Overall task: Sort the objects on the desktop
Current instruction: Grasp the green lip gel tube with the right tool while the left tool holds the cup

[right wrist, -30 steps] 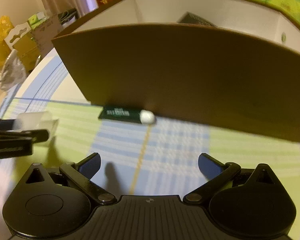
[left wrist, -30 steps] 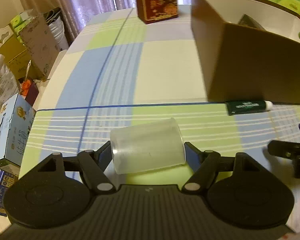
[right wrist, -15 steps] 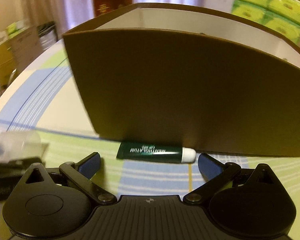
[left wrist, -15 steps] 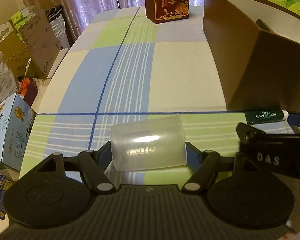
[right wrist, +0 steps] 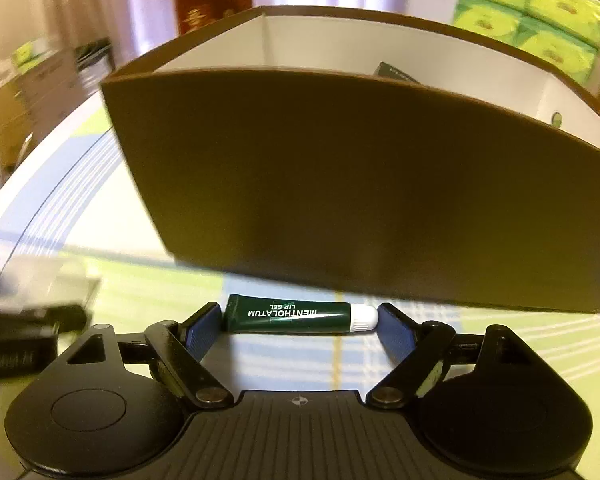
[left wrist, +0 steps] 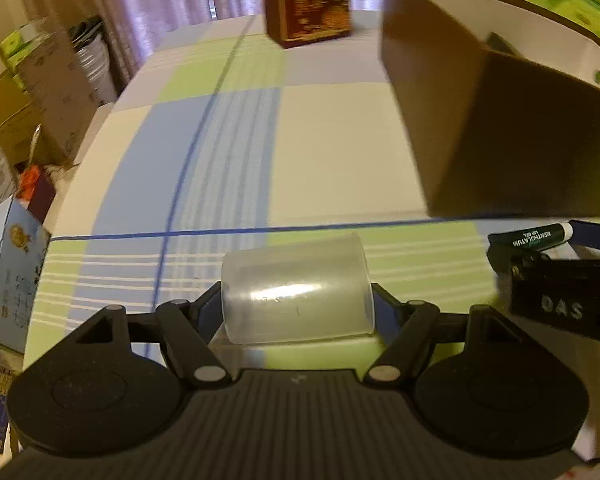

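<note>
Our right gripper (right wrist: 300, 326) has moved in close to the green lip gel tube (right wrist: 296, 315). A moment ago the tube lay well ahead of us, by the foot of the brown box (right wrist: 360, 200). Now it sits right between our two blue pads (right wrist: 204, 330), lying sideways, with its white cap (right wrist: 363, 317) pointing to the right. The pads are apart, one at each end of the tube, and look to be just at its ends. We cannot tell if they press on it yet. We think this means we are ready to squeeze and pick the tube up, so it can go into the box.

Our left gripper (left wrist: 296, 312) has not let go of the clear plastic cup (left wrist: 296, 288). The cup lies on its side, clamped between the left pads, as it did a moment ago. It seems to hang just over the checked tablecloth (left wrist: 228, 160), near us, with the brown box to the far right.

The right gripper points low and flat along the table, straight at the near wall of the box. The left gripper tilts down a little and looks across the table toward the red tin (left wrist: 308, 0) at the far end. From the left view, the right gripper shows at the right edge, just beside the tube.
</note>
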The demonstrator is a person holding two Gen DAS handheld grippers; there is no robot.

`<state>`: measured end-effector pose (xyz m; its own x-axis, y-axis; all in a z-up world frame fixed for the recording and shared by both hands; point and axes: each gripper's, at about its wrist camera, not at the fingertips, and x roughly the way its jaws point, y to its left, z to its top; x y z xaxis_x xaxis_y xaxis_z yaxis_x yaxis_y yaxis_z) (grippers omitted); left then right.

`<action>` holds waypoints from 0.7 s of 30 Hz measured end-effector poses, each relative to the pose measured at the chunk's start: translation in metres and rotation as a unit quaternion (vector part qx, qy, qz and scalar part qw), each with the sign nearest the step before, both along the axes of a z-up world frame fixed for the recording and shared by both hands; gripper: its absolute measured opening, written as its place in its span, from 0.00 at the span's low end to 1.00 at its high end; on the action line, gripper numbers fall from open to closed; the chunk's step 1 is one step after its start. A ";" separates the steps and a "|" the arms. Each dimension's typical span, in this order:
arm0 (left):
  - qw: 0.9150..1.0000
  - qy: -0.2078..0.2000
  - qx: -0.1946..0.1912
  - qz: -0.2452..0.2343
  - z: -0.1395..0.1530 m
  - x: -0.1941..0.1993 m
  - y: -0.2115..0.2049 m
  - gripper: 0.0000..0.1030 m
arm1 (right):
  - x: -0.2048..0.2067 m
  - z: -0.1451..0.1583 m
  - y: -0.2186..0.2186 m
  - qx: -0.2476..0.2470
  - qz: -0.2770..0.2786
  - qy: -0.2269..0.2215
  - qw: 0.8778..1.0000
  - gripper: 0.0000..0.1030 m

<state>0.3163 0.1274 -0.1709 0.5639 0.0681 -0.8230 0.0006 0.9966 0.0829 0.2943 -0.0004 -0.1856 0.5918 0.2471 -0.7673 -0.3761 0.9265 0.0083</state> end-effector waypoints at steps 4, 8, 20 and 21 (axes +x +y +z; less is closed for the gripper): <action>1.000 0.001 -0.002 -0.030 0.000 -0.013 -0.019 0.69 | -0.015 0.004 -0.041 -0.002 0.033 0.006 0.999 0.79; 0.998 0.008 -0.006 -0.057 0.002 -0.029 -0.047 0.69 | -0.029 0.006 -0.085 -0.002 0.053 0.015 0.998 0.79; 0.990 0.044 -0.035 -0.130 0.005 -0.087 -0.132 0.68 | -0.085 0.030 -0.176 -0.018 0.086 0.057 0.994 0.79; 0.989 0.045 -0.034 -0.133 0.005 -0.088 -0.135 0.68 | -0.090 0.030 -0.187 -0.017 0.088 0.058 0.994 0.79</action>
